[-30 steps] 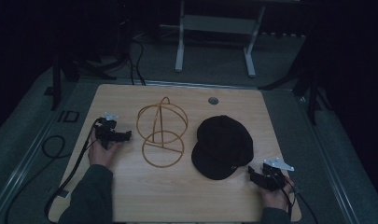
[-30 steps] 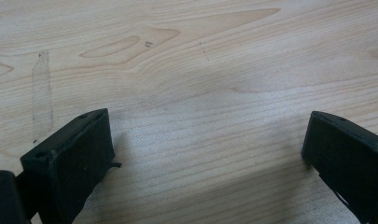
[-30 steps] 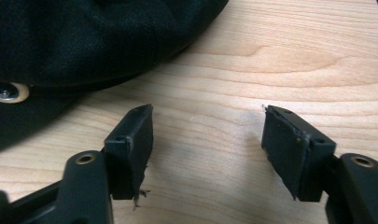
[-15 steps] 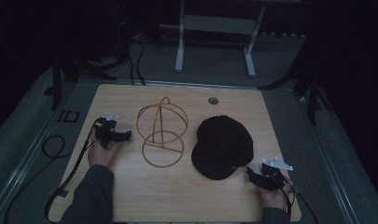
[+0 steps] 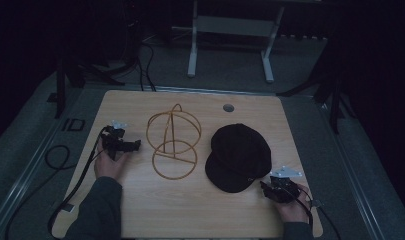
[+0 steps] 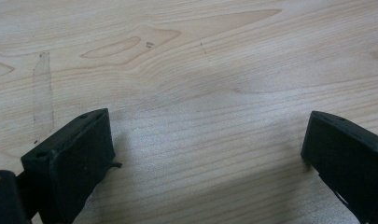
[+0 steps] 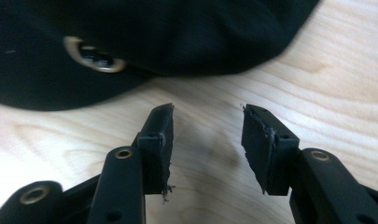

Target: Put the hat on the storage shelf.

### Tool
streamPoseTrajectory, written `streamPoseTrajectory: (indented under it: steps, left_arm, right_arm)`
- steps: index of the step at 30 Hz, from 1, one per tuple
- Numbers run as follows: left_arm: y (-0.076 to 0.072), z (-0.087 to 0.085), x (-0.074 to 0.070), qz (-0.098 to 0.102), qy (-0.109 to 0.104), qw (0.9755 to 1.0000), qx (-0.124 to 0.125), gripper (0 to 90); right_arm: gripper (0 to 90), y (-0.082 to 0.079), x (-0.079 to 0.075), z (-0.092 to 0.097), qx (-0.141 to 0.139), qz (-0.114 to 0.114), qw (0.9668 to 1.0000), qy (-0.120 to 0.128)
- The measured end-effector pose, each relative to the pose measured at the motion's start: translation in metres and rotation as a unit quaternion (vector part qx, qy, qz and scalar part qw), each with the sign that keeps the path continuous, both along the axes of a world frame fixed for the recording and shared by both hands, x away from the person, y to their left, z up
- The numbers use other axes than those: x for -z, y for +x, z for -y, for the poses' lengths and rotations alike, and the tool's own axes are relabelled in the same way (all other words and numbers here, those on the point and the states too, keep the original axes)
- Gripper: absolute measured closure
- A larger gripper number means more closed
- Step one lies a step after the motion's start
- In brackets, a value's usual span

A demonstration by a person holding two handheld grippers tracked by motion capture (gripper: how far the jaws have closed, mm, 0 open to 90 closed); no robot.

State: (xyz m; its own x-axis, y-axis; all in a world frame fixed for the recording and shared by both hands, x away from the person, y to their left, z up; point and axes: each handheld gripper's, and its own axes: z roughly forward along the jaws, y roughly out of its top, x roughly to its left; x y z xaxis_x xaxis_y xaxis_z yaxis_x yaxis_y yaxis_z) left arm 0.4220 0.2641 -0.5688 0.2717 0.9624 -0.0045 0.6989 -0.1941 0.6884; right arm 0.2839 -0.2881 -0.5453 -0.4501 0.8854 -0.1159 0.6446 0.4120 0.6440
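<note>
Your right gripper [image 7: 207, 116] sits at the black cap's [image 5: 240, 157] five o'clock, just short of its brim. Its jaws have just been closing and stand half apart with only bare wood between them, grasping nothing. In the right gripper view the cap [image 7: 154, 37] is cut off at the top edge, and a metal eyelet [image 7: 94, 54] shows blurred.

Your left gripper [image 5: 121, 145] rests at nine o'clock of the wire hat stand [image 5: 172, 142], released, jaws wide over the table [image 6: 214, 70]. The dim high view swallows finer detail.
</note>
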Motion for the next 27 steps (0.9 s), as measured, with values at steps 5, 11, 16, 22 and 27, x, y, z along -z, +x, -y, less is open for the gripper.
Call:
streamPoseTrajectory:
  steps: [5,11,16,22,27]
  left_arm:
    - [0.0,0.0,0.0,0.0,0.0,1.0,0.0,1.9]
    - [0.0,0.0,0.0,0.0,0.0,1.0,0.0,1.9]
    - [0.0,0.0,0.0,0.0,0.0,1.0,0.0,1.9]
    - [0.0,0.0,0.0,-0.001,0.001,1.0,0.0,1.9]
    - [0.0,0.0,0.0,-0.001,0.001,1.0,0.0,1.9]
  right_arm:
    - [53.5,-0.003,-0.016,-0.011,-0.026,-0.001,0.9996,-0.007]
    - [52.1,-0.005,-0.031,-0.018,-0.045,-0.003,0.999,-0.008]
    - [51.7,-0.006,-0.041,-0.021,-0.058,0.0,0.9983,0.005]
    - [50.9,-0.007,-0.053,-0.025,-0.071,0.002,0.9974,0.015]
    - [46.9,-0.003,-0.06,-0.028,-0.069,0.0,0.9975,0.015]
